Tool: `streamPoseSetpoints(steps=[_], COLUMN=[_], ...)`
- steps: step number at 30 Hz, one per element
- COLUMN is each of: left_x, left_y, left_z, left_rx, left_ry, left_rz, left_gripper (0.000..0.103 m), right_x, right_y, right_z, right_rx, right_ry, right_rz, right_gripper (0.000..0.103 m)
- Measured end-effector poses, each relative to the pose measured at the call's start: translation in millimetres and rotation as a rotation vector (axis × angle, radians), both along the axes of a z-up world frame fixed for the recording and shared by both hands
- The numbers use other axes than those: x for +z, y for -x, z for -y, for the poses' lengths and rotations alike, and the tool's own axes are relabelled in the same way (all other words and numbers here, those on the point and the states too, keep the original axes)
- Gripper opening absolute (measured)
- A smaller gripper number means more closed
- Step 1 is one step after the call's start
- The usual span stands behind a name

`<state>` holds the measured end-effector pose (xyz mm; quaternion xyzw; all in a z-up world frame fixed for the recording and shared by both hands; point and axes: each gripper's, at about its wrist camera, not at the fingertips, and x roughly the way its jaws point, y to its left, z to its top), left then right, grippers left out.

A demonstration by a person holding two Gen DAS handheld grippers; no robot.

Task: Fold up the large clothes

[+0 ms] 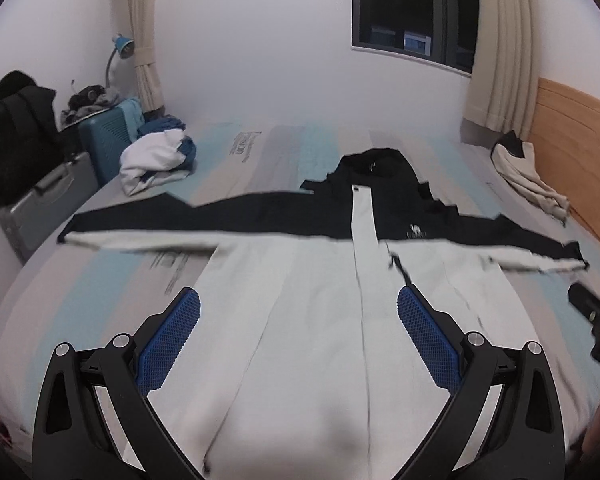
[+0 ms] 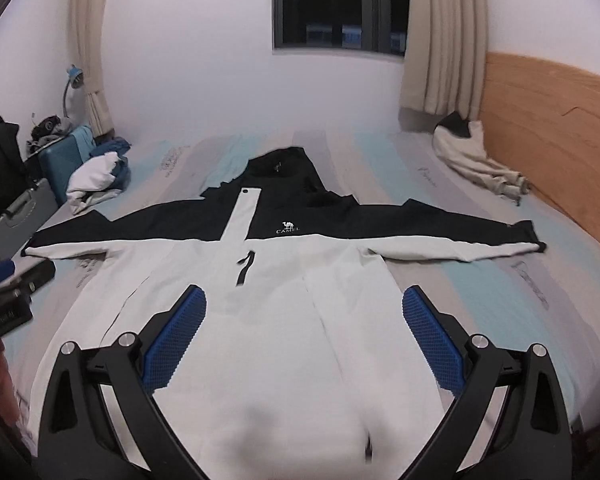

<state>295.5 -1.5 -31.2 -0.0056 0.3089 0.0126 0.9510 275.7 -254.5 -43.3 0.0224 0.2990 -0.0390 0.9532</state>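
My left hand-held gripper [image 1: 299, 300] hangs released over the lower white body of the jacket [image 1: 300, 280], its blue pads [image 1: 172, 340] spread wide and nothing between them. My right hand-held gripper [image 2: 304, 300] is released the same way, above the jacket's hem on the other side, its pads apart and empty. The jacket lies flat and face up on the bed [image 2: 540, 288], hood toward the wall, both sleeves stretched straight out to the sides; its upper part is black, its lower part white, with a white placket running up the middle and a small camel logo [image 2: 288, 227] on the chest. A heap of white and blue clothes [image 1: 156, 158] sits at the far left of the bed, well apart from the jacket, and a crumpled beige garment [image 2: 476, 160] lies against the wooden headboard [image 2: 560, 120]. Beside the bed I see a teal suitcase [image 1: 108, 140] and a grey case [image 1: 44, 204].
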Motion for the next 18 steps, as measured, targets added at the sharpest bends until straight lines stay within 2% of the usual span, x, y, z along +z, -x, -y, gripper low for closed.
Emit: streamPoseSetpoints(steps=[6,10,14,18], left_x=[21,26,29,25], left_y=[-90,-146,-196,-249], left_z=[15,14,-1,-20], left_rx=[0.023,0.048,0.063,0.064], left_ry=[-0.008,0.017,0.108,0.116], left_rz=[-0.069,-0.111,-0.164,-0.181], left_gripper=[0.097,0.097,0.097,0.097], right_x=[16,20,17,18], right_y=[-102,-156,-200,-244], right_z=[30,38,39,38], right_rx=[0.031,0.039,0.048,0.044], right_ry=[-0.029,0.006,0.024,0.04], right_rz=[-0.088,-0.129,-0.162,-0.202], right_gripper=[0.095,0.095,0.095,0.095])
